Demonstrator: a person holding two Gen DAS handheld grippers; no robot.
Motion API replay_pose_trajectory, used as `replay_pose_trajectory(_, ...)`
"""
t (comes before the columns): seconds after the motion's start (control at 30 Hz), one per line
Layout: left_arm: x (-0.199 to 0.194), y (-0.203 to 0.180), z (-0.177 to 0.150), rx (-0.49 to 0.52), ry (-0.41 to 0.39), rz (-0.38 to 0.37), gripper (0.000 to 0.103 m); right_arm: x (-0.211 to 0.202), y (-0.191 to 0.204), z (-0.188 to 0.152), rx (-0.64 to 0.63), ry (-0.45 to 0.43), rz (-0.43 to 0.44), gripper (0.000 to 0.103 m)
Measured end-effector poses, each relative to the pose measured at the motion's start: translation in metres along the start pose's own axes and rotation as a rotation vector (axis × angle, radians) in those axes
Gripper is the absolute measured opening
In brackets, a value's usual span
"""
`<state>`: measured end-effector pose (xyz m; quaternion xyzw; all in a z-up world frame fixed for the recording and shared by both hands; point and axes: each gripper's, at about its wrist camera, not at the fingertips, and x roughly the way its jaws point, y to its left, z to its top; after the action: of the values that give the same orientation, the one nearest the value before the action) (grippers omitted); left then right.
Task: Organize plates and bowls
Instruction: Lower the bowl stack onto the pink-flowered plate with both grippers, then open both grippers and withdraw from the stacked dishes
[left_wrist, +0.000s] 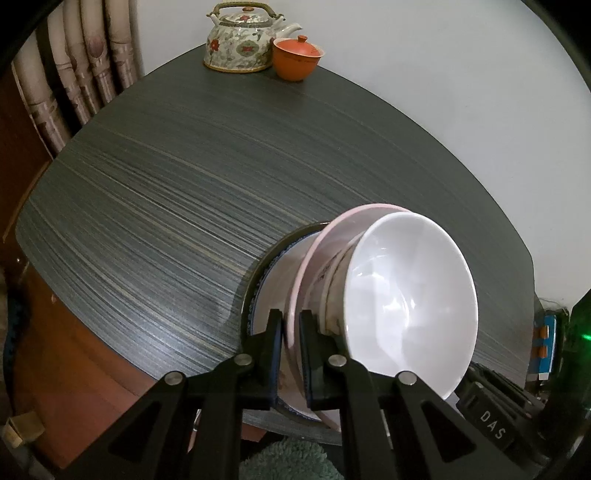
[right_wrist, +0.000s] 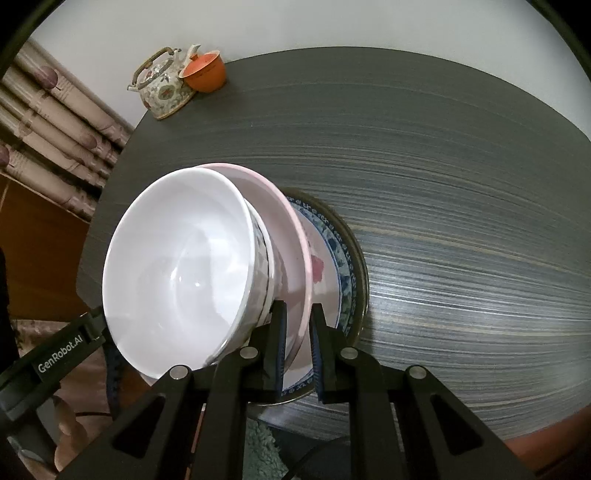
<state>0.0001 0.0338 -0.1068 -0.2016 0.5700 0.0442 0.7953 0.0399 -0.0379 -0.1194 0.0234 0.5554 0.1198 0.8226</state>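
Note:
A pink plate (left_wrist: 314, 258) carries a white bowl (left_wrist: 406, 295) nested in a patterned bowl (left_wrist: 332, 280). My left gripper (left_wrist: 291, 332) is shut on the pink plate's near rim. In the right wrist view, my right gripper (right_wrist: 299, 325) is shut on the opposite rim of the same pink plate (right_wrist: 284, 229), with the white bowl (right_wrist: 177, 266) to its left. Under the pink plate lie a blue-patterned plate (right_wrist: 341, 258) and a dark-rimmed plate (right_wrist: 362, 266) on the table. I cannot tell whether the pink plate touches them.
A floral teapot (left_wrist: 240, 44) and an orange lidded cup (left_wrist: 297, 57) stand at the far corner of the dark striped table (left_wrist: 166, 203), against a white wall. Curtains (left_wrist: 74, 74) hang beyond the table's left edge. A green rug (left_wrist: 288, 461) lies below the near edge.

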Motion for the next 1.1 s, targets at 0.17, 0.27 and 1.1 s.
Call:
replay_pose_trajectory(0.17,-0.003,0.001,-0.001,0.002,-0.009,0.001,0.007,0.000,0.000,0.000,0.004,0.001,-0.006,0.014)
replay_pose_trajectory(0.27,-0.003,-0.002,-0.004,0.016,-0.012,0.015,0.007,-0.001,0.002,0.000,-0.004,-0.004,-0.019,0.015)
replay_pose_trajectory(1.1,-0.003,0.000,-0.015,0.020,-0.016,0.030,0.027,-0.005,-0.019,-0.009,0.033,-0.033,-0.032,0.052)
